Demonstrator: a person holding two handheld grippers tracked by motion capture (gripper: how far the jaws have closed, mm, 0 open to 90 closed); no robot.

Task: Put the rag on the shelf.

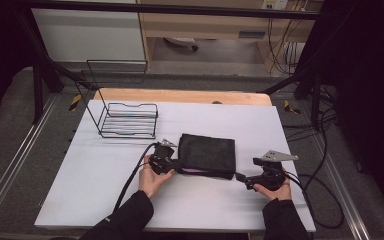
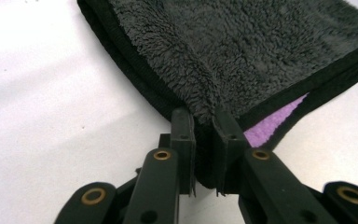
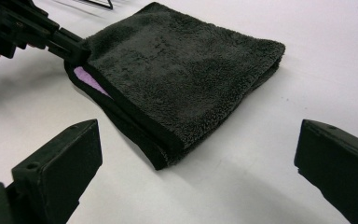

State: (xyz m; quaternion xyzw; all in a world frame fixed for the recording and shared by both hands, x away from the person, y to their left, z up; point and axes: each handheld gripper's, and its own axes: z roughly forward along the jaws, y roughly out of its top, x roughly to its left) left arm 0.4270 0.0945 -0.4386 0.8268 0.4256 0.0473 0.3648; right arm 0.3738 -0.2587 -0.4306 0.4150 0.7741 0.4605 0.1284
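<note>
Between the tongs lies a folded dark towel (image 1: 207, 155), left gripper (image 2: 204, 126) pinching its corner, right gripper (image 3: 198, 154) spread beside it.

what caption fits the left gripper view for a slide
Left gripper shut on the corner of a folded black towel, purple showing between its layers.

Towel (image 2: 242, 51) corner hidden btwn left claw (image 2: 204, 122) jaws; purple layer mostly covered.

The left gripper (image 2: 204, 122) has its two black jaws closed tight on the near corner of a folded dark grey towel (image 2: 242, 46), which lies on a white table (image 2: 51, 102); a purple layer (image 2: 272, 123) peeks out between the black-edged folds just right of the jaws
</note>
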